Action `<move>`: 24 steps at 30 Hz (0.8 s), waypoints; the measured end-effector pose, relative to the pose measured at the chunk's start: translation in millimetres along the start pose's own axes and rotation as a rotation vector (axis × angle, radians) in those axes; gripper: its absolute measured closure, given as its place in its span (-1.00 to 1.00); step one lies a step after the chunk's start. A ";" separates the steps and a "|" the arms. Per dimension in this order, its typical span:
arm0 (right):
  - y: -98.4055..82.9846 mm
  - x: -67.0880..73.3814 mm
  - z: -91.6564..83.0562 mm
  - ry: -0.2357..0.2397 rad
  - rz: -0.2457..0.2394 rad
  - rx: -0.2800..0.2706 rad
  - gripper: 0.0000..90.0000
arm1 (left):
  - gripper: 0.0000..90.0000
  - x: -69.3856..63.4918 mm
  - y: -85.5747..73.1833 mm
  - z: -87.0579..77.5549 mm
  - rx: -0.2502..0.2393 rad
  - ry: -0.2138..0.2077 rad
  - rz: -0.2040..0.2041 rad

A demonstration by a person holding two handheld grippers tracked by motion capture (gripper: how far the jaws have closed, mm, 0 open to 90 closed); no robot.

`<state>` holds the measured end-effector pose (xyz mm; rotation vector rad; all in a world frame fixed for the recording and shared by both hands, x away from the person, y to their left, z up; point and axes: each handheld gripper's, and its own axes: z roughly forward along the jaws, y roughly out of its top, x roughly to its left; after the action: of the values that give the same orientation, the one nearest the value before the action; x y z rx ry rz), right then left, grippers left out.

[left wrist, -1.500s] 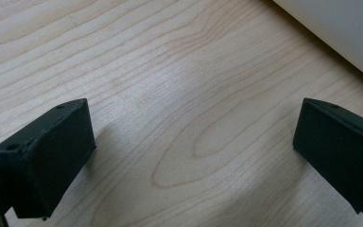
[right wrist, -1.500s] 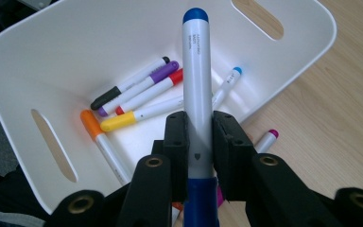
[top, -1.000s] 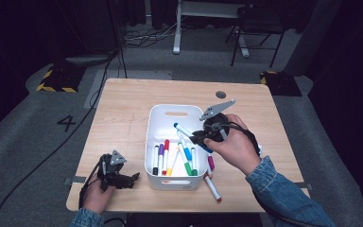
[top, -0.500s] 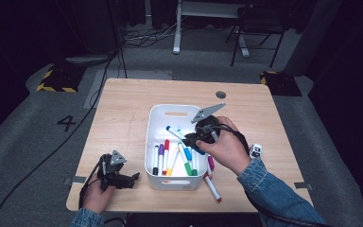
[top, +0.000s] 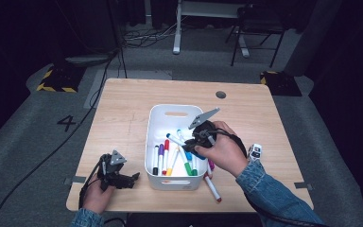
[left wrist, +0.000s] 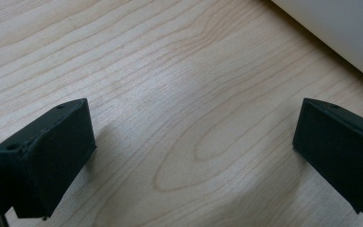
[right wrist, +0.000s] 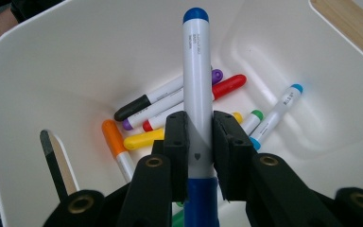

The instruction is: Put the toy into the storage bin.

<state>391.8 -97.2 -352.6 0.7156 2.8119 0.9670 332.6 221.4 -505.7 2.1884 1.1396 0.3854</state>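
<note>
A white bin stands mid-table with several coloured markers lying in it. My right gripper hovers over the bin's right half, shut on a blue-capped white marker that points left. In the right gripper view the same blue marker is clamped between the jaws of the right gripper, above the markers on the bin floor. My left gripper rests on the table to the left of the bin. In its own view the left gripper is open over bare wood.
Two markers lie on the table just right of the bin's front corner. A small white object sits near the right forearm. The bin's wall stands close to the left gripper. Chairs and cables are on the floor beyond.
My right gripper has carried the blue marker leftward and down, lower into the bin. The left gripper has stayed where it was.
</note>
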 end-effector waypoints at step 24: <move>-3.6 15.2 20.3 0.039 -0.102 0.123 0.39 | -1.00 0.1 0.0 0.0 0.000 0.002 0.001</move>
<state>381.4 -81.3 -369.9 0.5641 2.9297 0.8064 332.7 221.4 -505.7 2.1887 1.1392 0.3877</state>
